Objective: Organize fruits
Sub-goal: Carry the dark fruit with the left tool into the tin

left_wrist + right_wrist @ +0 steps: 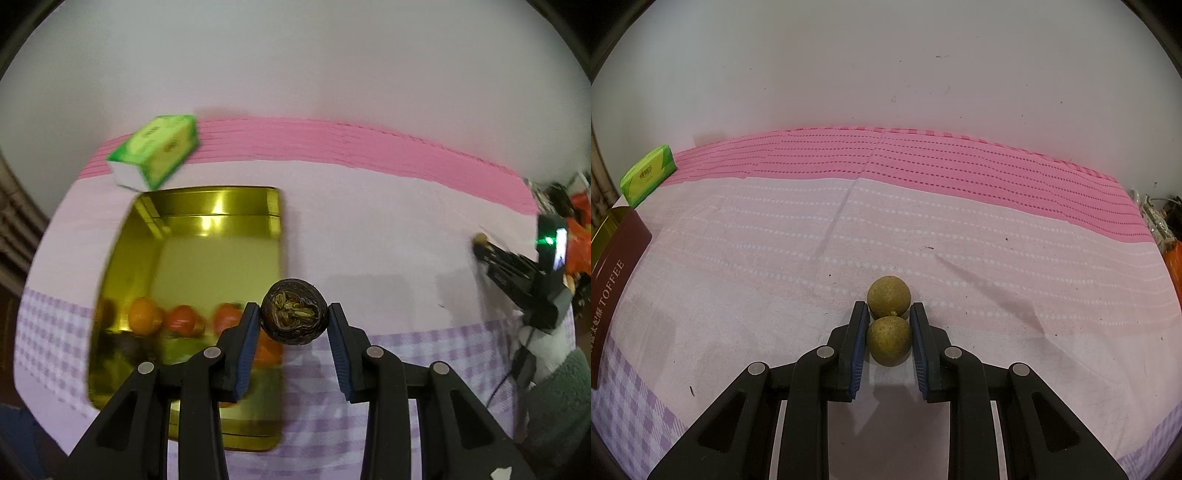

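Left tongs [291, 317] hold a dark, wrinkled round fruit [293, 312] between their blue pads, lifted just right of a gold tin [218, 201]. Whether the fruit is above the tin's edge or just outside it cannot be told from this blurred view. Several orange fruits [146, 315] lie in the tin's near half. Right tongs [889, 341] are set narrow around a yellow-green round fruit [889, 341] that rests on the cloth; both pads look to be touching its sides. A second yellow-green fruit [888, 301] lies just beyond, touching the first.

The step in hand appears to be a two-handed sorting: the left carrying its fruit toward the tin, the right gripping the next one. The left's next move probably calls for a short shift leftward over the tin and a low release, so the fruit does not roll or knock the orange ones. The right needs a straight lift, since the neighbour fruit may roll when its partner leaves.

The surface is a cloth-covered table [997, 229]: pale pink in the middle, deeper pink along the far edge, lilac checks along the near edge, with a few creases. A green tissue pack [157, 155] sits behind the tin. A plain whitish wall [886, 74] rises behind the table. Clutter shows past the right edge, too small to name.
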The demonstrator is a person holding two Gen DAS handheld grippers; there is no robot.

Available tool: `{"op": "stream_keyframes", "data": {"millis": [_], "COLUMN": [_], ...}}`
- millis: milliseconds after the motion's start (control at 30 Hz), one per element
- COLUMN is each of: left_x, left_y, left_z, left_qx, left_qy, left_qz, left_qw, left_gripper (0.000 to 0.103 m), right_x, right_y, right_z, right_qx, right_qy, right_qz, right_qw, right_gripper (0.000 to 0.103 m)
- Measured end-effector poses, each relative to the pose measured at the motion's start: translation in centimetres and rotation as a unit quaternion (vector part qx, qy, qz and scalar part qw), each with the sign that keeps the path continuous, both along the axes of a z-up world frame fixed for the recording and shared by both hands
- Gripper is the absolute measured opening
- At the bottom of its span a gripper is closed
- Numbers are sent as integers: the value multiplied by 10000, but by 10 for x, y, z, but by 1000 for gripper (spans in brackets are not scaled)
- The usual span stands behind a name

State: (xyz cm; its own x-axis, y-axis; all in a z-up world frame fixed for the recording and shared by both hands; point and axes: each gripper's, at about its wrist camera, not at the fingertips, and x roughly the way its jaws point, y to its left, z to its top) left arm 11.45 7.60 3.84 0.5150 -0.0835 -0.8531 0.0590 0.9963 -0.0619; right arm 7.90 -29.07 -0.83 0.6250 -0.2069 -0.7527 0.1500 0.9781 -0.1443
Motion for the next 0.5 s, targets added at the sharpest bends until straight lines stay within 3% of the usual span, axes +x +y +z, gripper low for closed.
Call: {"op": "stream_keyframes", "data": {"millis": [267,500], "left_x": [0,-4], "left_y": [74,115], "left_z": [16,12], "left_qx": [213,244], "left_qy": [-110,-7], "left_qz": [732,1093], "left_qw": [9970,9937], "left_gripper": [33,33], "right_x": [0,1], "right_y": [0,1], "right_z": [0,0], "right_qx": [-4,-15], "right_qy": [0,3], "right_qz": [2,8], "right_qw": [10000,10000], "right_gripper": [24,24]}}
